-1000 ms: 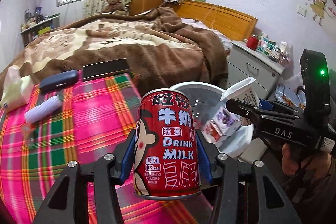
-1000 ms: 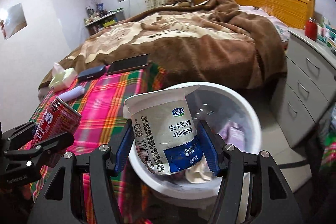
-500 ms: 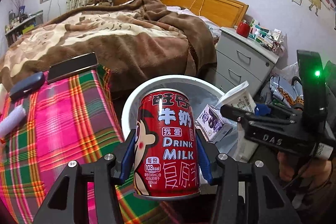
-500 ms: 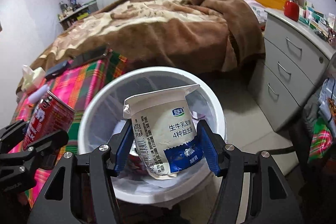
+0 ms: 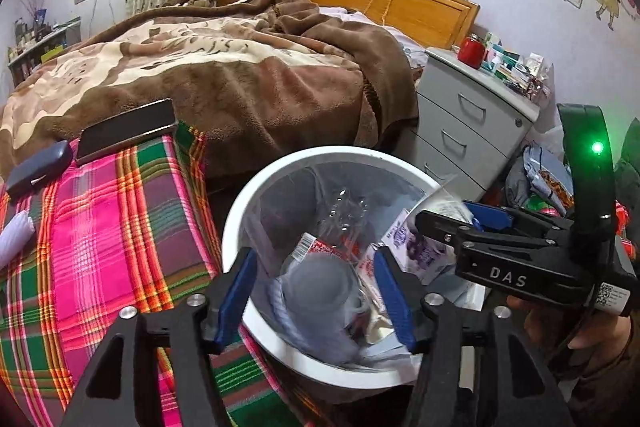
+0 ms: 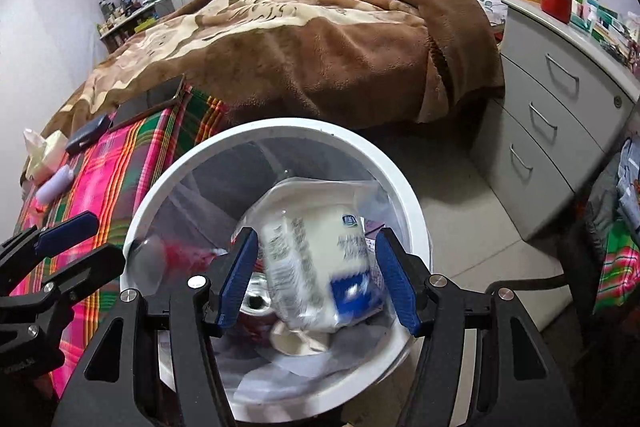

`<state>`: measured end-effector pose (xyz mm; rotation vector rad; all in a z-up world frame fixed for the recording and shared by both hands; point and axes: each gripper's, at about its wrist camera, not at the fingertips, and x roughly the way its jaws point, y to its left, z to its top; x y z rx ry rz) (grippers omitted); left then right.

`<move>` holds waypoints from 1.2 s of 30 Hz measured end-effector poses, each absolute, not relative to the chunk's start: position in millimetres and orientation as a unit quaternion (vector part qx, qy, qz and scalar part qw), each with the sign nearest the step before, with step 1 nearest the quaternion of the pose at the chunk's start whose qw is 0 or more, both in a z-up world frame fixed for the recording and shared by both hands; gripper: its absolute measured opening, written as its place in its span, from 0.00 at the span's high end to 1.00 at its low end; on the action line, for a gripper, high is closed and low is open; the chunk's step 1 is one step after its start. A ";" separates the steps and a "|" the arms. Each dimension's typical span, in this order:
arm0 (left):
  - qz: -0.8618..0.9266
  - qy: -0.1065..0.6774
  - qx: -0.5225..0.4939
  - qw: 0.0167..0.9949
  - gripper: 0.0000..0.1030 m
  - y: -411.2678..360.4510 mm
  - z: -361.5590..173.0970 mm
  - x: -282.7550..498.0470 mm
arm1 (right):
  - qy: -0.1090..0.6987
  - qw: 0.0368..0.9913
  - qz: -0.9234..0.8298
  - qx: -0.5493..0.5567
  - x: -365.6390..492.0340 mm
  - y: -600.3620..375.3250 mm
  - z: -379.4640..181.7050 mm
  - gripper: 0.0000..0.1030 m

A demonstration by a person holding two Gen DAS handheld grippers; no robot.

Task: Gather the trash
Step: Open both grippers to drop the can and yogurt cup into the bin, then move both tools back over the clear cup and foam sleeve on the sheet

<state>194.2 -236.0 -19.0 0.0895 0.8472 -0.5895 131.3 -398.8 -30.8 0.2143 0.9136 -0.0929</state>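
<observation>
A white trash bin [image 5: 240, 211] with a clear liner stands beside the plaid table; it also shows in the right wrist view [image 6: 404, 187]. My left gripper [image 5: 316, 295] is open over it, and the red milk can [image 5: 324, 283] is a blur dropping inside. My right gripper [image 6: 316, 283] is open too, and the white yogurt cup [image 6: 316, 267] is a tilted blur falling between its fingers into the bin. The right gripper also shows in the left wrist view [image 5: 448, 223], above the bin's right side. A purple carton [image 5: 416, 247] lies in the bin.
The plaid tablecloth [image 5: 100, 227] carries a black phone [image 5: 124, 131], a dark case [image 5: 38, 169] and a white tube [image 5: 14, 239]. A bed with a brown blanket [image 5: 240, 67] lies behind. A grey drawer unit [image 5: 472, 123] stands right of the bin.
Both grippers opened over the bin. The red milk can left the left gripper and the yogurt cup left the right one; both are falling into the bin.
</observation>
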 end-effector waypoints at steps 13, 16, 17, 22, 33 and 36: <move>-0.273 0.396 0.032 0.876 0.39 -215.6 -8.1 184.5 | 0.425 0.897 -0.045 0.111 123.6 -393.6 -19.3 0.39; -0.269 0.394 0.034 0.878 0.39 -208.8 -4.8 181.6 | 0.422 0.899 -0.045 0.109 122.0 -389.8 -18.2 0.39; -0.268 0.394 0.033 0.879 0.39 -207.5 -4.3 180.5 | 0.422 0.899 -0.048 0.106 121.9 -385.8 -17.9 0.39; -0.257 0.392 0.030 0.883 0.39 -193.0 -2.5 174.2 | 0.419 0.901 -0.054 0.103 120.1 -379.5 -16.2 0.39; -0.217 0.381 0.016 0.898 0.39 -144.3 3.4 161.6 | 0.397 0.913 -0.027 0.091 115.1 -340.3 -7.8 0.39; -0.204 0.379 0.015 0.903 0.39 -130.0 3.4 159.3 | 0.392 0.915 -0.016 0.090 116.0 -331.8 -6.6 0.39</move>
